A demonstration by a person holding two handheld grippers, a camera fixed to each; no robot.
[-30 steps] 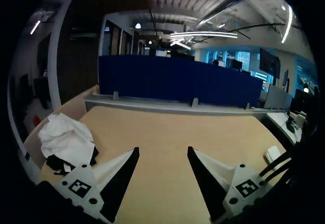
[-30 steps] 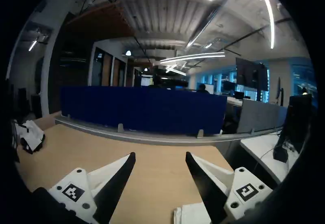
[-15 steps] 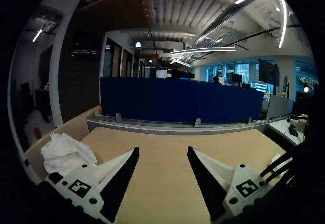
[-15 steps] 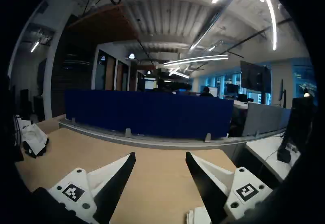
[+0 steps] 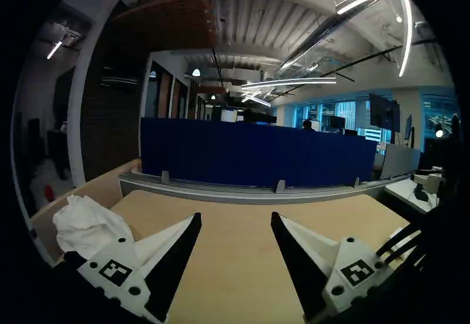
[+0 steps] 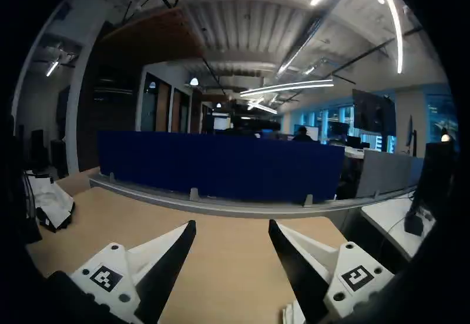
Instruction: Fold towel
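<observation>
In the left gripper view the left gripper [image 5: 235,217] is spread wide. Its two fingers stand apart, and nothing but bare wooden table [image 5: 235,259] shows between them. The towel [image 5: 88,227] lies in a crumpled white heap on the table, off to the left of the gripper. It sits just beyond the left finger and is partly hidden behind it; I cannot tell whether the two touch. Ahead of the gripper, along the far edge of the table, a blue screen [image 5: 258,153] stands upright. To the right of the right finger, black cables [image 5: 405,243] cross the edge of the view.

In the right gripper view the right gripper [image 6: 231,225] is also spread, with its fingers apart and gripping nothing. The table [image 6: 235,253] shows between and ahead of them. The towel [image 6: 50,194] sits far off to the left of this gripper, well apart from it and near the table's left edge. Something dark [image 6: 57,221] lies under its near side. Close in, just beside the inner face of the right finger, the ridged edge of a white stack [image 6: 291,313] shows at the bottom; I cannot tell what it is. Straight ahead stands the blue screen [image 6: 223,165]. Off to the right, past the table, is a pale side desk [image 6: 385,218] with a dark monitor [image 6: 435,171] on it.
</observation>
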